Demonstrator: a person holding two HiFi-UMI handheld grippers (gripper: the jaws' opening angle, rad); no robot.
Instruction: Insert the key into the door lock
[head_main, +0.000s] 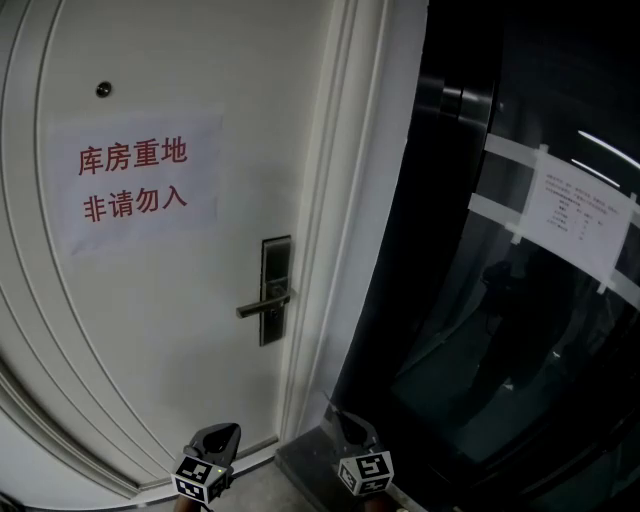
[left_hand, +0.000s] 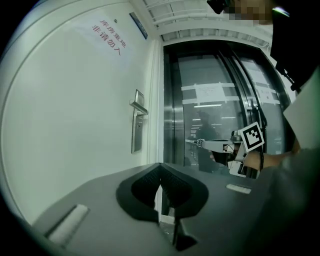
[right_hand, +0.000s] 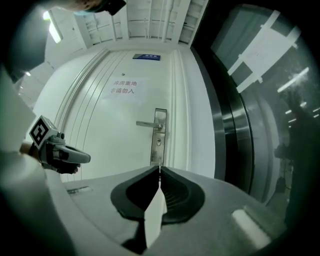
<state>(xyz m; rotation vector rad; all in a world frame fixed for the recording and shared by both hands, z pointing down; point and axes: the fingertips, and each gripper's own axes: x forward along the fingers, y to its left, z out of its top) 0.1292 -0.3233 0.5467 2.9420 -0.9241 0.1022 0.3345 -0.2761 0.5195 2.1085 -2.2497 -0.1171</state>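
Slim silvery metal key juts from the right gripper's pinched jaws, well apart from the white door's steel lock plate; the left gripper's jaws press together, empty.

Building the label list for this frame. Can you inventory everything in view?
door: 1, white, left of the head view
paper sign: 1, white with red characters, upper door
peephole: 1, dark, above the sign
lock plate with lever handle: 1, metal, by the door's right edge
blue plate: 1, blue, above the door
glass panel: 1, dark, right of the door frame
taped notice: 1, white, on the glass
key: 1, metal, sticking out of the right gripper's jaws
left gripper: 1, grey, jaws together, empty
right gripper: 1, grey, jaws shut on the key
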